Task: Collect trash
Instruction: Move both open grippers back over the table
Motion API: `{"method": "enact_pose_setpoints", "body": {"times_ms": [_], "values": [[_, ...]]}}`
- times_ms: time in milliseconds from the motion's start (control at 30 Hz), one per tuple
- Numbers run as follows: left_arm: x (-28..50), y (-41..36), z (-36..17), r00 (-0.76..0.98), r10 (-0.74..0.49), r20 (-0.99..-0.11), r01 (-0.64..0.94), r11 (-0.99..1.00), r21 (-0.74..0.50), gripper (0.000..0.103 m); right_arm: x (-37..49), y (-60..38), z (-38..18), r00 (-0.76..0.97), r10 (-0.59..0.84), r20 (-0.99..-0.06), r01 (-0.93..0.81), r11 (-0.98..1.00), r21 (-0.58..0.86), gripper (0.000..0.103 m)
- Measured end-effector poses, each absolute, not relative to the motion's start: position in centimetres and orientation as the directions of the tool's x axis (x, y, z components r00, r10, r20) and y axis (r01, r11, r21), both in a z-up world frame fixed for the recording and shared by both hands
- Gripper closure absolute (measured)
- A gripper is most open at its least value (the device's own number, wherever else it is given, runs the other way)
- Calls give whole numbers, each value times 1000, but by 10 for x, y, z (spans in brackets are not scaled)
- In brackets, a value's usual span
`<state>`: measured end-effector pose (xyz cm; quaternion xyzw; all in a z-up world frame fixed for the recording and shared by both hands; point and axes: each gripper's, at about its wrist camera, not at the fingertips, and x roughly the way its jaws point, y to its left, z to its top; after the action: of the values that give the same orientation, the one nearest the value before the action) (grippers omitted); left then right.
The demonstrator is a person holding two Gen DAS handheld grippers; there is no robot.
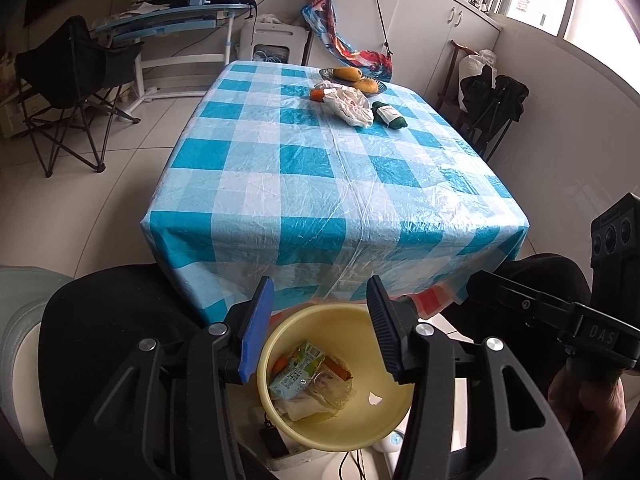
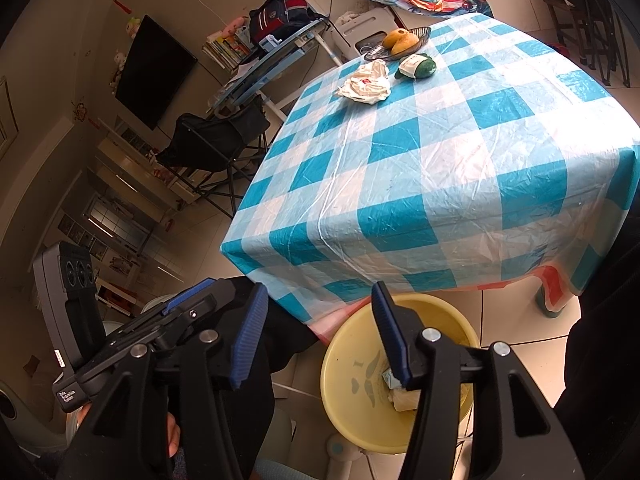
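Note:
A yellow bin stands on the floor in front of the table and holds a green carton, wrappers and clear plastic. It also shows in the right wrist view. My left gripper is open and empty above the bin. My right gripper is open and empty above the bin's left rim. On the far side of the table lie a crumpled white bag, a green labelled packet and an orange item.
The table has a blue checked cloth. A dark dish with yellow fruit sits at its far edge. A folding chair stands to the left, dark chairs to the right. My knees flank the bin.

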<state>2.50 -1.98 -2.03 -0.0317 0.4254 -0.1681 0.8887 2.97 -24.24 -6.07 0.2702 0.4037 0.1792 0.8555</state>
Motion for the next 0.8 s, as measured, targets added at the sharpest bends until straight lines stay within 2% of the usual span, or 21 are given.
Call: {"method": "enact_pose_setpoints", "body": {"times_ms": [133, 400, 600, 800], "values": [[34, -13, -19, 600, -310, -738, 243, 949, -201, 53, 38, -242, -58, 601, 531, -597, -104, 793, 601, 50], [66, 12, -24, 623, -262, -738, 143, 965, -221, 53, 88, -248, -38, 628, 509, -588, -125, 812, 570, 49], [96, 22, -23, 638, -241, -732, 95, 967, -236, 52, 150, -241, -21, 644, 485, -592, -165, 844, 511, 45], [131, 27, -17, 651, -231, -723, 73, 967, -244, 49, 230, -229, -20, 650, 411, -639, -168, 898, 407, 43]]}}
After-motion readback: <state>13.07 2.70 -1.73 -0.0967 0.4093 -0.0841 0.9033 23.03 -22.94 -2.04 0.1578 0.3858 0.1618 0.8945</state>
